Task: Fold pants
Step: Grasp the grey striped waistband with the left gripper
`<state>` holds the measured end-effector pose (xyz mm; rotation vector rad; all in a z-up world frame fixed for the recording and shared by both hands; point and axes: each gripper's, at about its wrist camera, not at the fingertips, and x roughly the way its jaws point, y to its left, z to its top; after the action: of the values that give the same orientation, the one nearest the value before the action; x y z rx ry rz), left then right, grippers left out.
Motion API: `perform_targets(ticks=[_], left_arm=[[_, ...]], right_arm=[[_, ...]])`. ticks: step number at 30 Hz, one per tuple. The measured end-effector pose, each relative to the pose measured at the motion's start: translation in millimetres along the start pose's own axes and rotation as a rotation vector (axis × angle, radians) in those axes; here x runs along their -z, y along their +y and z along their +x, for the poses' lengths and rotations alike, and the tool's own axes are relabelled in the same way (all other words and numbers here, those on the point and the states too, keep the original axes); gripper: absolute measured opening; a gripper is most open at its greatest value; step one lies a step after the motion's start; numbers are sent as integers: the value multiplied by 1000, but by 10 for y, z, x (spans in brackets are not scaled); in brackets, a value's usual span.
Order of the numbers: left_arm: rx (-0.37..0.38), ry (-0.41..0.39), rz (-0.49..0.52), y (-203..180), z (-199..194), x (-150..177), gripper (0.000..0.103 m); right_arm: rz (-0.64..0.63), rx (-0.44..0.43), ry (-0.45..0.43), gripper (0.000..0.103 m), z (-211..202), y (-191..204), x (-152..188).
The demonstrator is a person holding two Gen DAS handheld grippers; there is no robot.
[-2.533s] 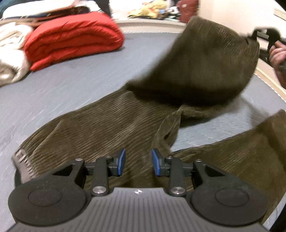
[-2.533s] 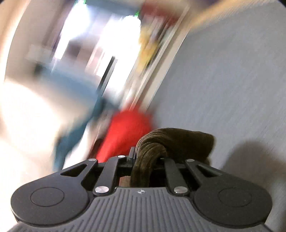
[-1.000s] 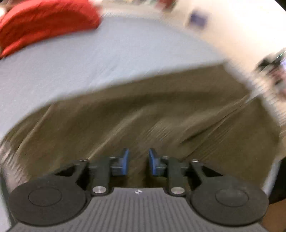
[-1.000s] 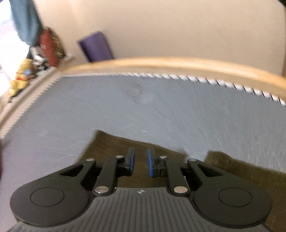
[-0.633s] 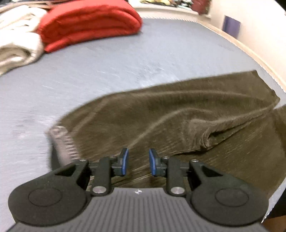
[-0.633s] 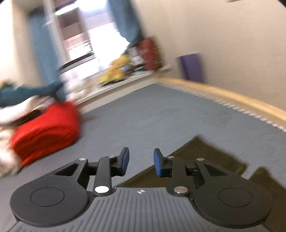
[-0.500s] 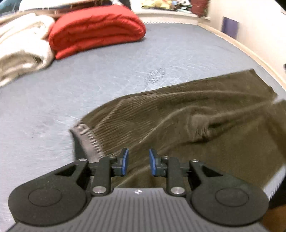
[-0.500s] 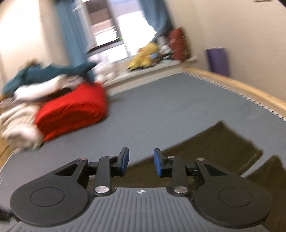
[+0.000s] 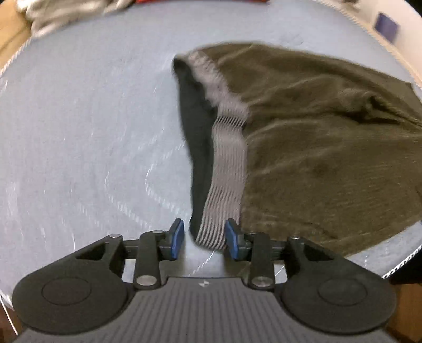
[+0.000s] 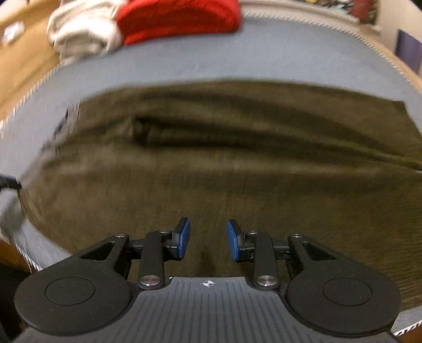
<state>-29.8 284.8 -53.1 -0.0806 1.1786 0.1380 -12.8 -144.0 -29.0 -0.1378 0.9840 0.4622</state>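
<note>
- We see the pants (image 9: 316, 137), olive-brown corduroy, lying spread on the grey-blue bed (image 9: 79, 118), towards its right side in the left wrist view.
- Their ribbed grey waistband (image 9: 224, 163) runs from mid-frame down to the left gripper (image 9: 203, 238).
- The left gripper points steeply down; its jaws are opening, with the lower end of the waistband between the blue pads (image 9: 177, 237). We see no pad pressing on the cloth.
- The right gripper (image 10: 208, 241) hangs above the pants (image 10: 237, 158) near their front edge. Its jaws stand apart with nothing pinched; cloth shows in the gap below.
- In the right wrist view the pants fill the middle of the frame, creased and blurred.
- A red folded blanket (image 10: 179, 18) and a pale bundle (image 10: 81, 31) lie at the far end of the bed, well apart from the pants.
</note>
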Motion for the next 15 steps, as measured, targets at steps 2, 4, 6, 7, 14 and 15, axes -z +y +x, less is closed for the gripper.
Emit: perform_targets(ticks=[2, 4, 6, 7, 14, 15], left_arm=[[-11, 41, -32, 34, 61, -5, 48], [-16, 49, -55, 42, 48, -54, 49], [-17, 3, -64, 28, -44, -92, 49], [-12, -34, -65, 30, -110, -111, 52], [37, 0, -144, 110, 8, -162, 72], [37, 11, -141, 97, 34, -170, 72]], right_arm=[[-29, 6, 63, 33, 134, 30, 45], [-43, 27, 121, 33, 245, -18, 140], [-45, 48, 145, 33, 287, -12, 187], [-46, 50, 133, 33, 268, -18, 183], [-129, -78, 61, 39, 56, 108, 192], [-157, -109, 63, 38, 40, 158, 222]])
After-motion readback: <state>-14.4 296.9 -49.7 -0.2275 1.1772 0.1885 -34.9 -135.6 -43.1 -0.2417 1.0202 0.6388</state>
